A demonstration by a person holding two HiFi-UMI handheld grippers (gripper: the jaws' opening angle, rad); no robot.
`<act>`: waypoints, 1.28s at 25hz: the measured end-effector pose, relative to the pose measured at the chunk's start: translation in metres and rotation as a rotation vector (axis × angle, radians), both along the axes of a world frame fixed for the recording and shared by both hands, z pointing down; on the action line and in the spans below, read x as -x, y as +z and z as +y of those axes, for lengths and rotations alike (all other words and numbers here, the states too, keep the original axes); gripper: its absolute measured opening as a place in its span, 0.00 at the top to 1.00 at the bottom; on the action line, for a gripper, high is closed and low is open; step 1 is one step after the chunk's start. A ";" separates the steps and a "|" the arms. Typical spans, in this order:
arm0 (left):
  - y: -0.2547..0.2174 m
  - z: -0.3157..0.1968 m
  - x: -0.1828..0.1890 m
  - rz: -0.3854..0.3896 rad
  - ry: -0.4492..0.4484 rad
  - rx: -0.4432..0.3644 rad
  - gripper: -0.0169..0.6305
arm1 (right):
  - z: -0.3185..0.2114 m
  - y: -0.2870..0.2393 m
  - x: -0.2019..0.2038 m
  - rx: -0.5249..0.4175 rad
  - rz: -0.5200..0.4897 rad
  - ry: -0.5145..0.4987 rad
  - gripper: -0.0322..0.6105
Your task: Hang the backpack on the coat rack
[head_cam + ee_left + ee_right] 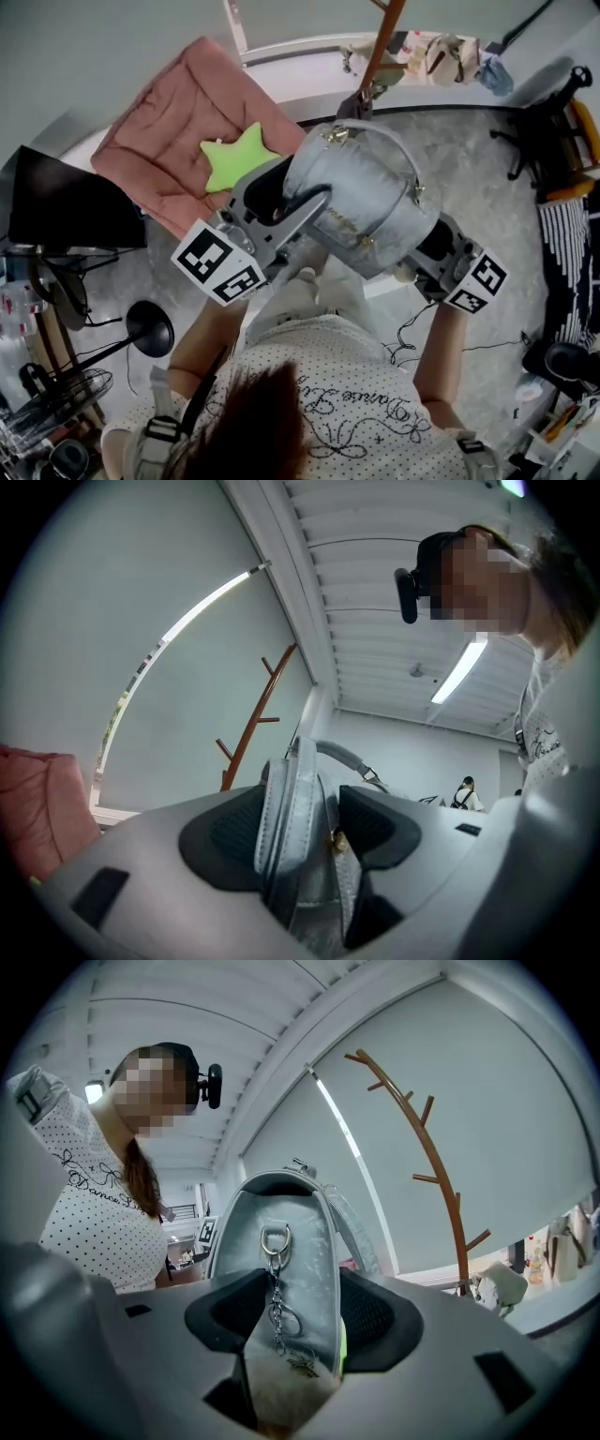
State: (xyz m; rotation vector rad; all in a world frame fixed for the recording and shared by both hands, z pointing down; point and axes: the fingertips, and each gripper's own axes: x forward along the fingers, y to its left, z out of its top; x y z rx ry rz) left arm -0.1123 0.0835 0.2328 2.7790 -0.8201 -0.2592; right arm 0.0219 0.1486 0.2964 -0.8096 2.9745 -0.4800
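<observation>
Floor (469,169): grey, mottled; it fills the right half of the head view.
Padded seat (173,141): pink and quilted, upper left in the head view; one edge shows at far left in the left gripper view.
Coat rack (436,1176): a curved brown wooden pole with short pegs that stands before a pale blind. In the head view its pole (384,42) drops in from the top edge, just above the bag. Cannot tell whether they touch.
Backpack (366,202): silver-grey with gold fittings, held off the floor between the two grippers in front of the person, near the rack. It is on no peg yet.
Left hand-held gripper (300,832): jaws narrow, pinched onto a folded grey strap of the backpack. Its marker cube faces up in the head view.
Right hand-held gripper (300,1321): jaws clamped on the bag's side panel, at its far side from the left one.
Star cushion (239,155): lime green, lies on the pink seat, beside the left gripper in the head view.
Chain (277,1302): metal, hangs from a ring on the side panel and runs down between the right jaws to a white fluffy tuft (281,1401).
</observation>
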 end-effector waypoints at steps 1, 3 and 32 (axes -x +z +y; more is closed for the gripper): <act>0.001 -0.004 0.000 -0.001 -0.008 0.002 0.61 | -0.005 0.001 -0.001 0.000 0.000 -0.008 0.56; 0.003 -0.014 -0.001 -0.002 -0.024 0.004 0.61 | -0.017 0.003 -0.002 0.001 0.000 -0.025 0.56; 0.058 -0.137 -0.088 -0.130 -0.197 0.138 0.60 | -0.168 0.065 -0.090 0.084 0.155 -0.240 0.55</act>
